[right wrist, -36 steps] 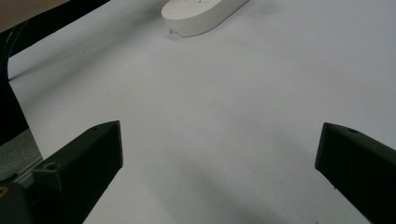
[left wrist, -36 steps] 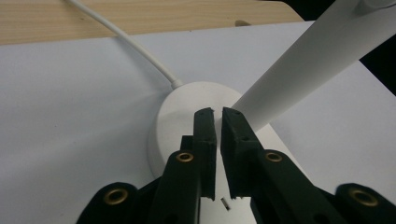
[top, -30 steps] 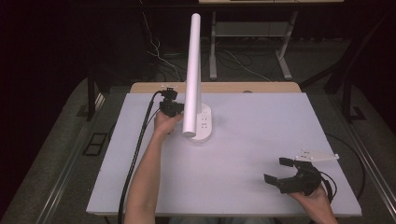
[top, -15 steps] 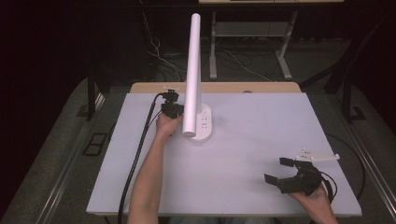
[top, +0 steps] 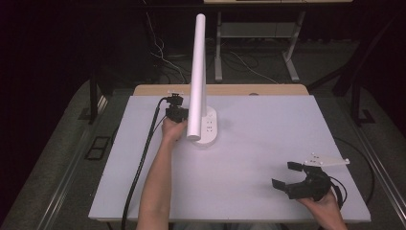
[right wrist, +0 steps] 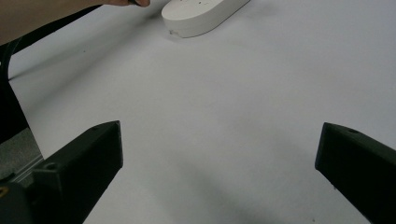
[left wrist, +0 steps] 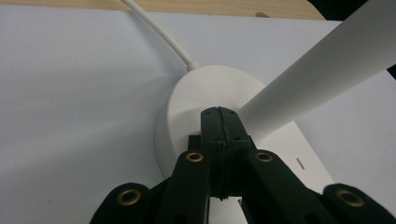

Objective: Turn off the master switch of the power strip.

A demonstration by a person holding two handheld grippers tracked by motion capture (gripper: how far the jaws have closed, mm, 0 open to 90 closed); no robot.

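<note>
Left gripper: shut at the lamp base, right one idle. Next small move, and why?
Probably press the left gripper down a touch onto the lamp base: its jaws are closed, tips at the base top beside the white arm, as if poking a switch. The right gripper sits open and far off.

A lab or recording workspace is suggested. A white-covered table (top: 249, 143) is set on grey carpet (top: 57, 158) in a dark room. Loose cables (top: 163, 60) are seen on the floor at 11 o'clock, and metal desk legs (top: 289, 57) at 12 o'clock.
</note>
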